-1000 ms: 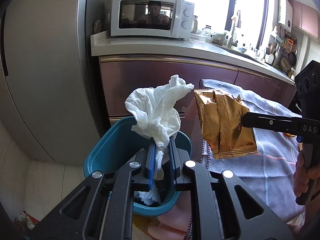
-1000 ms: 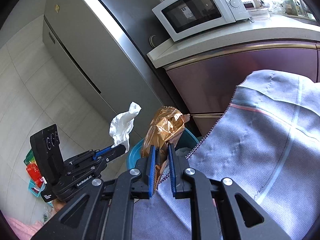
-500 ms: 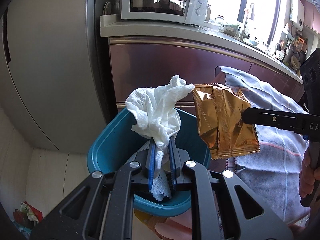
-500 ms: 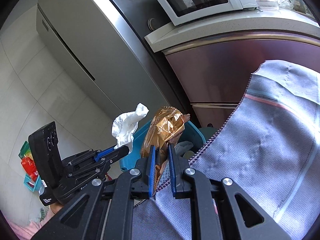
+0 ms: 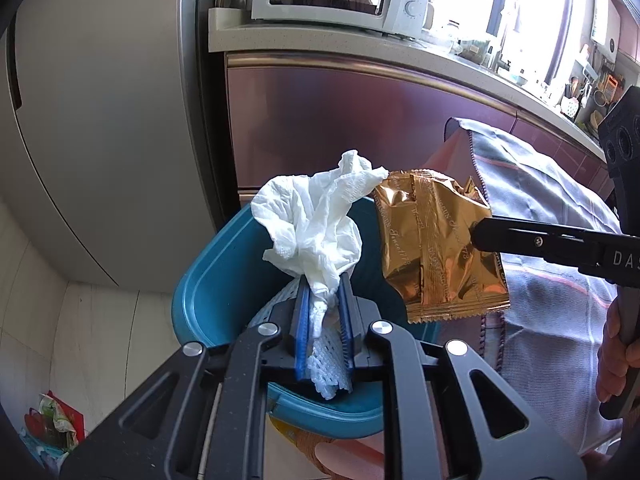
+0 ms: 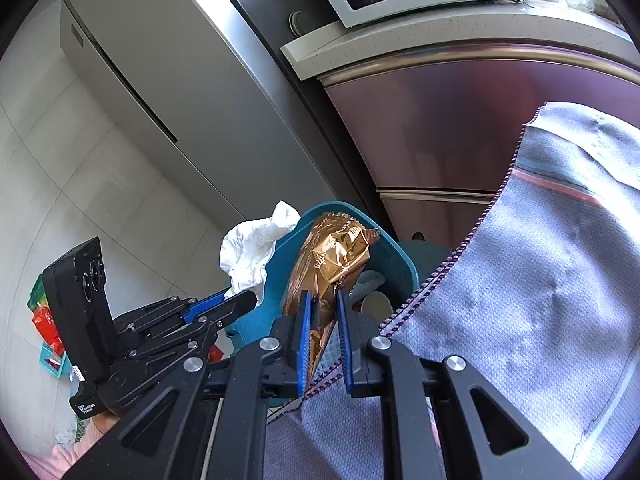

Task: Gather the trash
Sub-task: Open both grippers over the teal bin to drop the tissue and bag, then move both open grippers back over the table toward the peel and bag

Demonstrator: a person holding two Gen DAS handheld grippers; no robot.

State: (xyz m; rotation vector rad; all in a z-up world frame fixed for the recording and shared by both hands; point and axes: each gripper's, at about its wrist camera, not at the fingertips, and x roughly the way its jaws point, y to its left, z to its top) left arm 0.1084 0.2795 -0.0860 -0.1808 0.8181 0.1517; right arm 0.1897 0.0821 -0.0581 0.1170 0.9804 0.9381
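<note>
Beside the fridge point(image 5: 100, 120), over a teal bin point(image 5: 208, 280), the left gripper point(image 5: 323, 300) pinches a soft, weightless tissue point(image 5: 316, 232) by its tail and the right gripper point(image 6: 322, 312) clamps a light, crinkly, slippery gold wrapper point(image 6: 332, 256) by its edge.

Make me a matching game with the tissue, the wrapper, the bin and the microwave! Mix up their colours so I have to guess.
Things:
1. tissue
2. wrapper
3. bin
4. microwave

Colours:
A. teal
B. gold
C. light grey
D. white

Pairs: 1-D, 2-B, 3-A, 4-C
</note>
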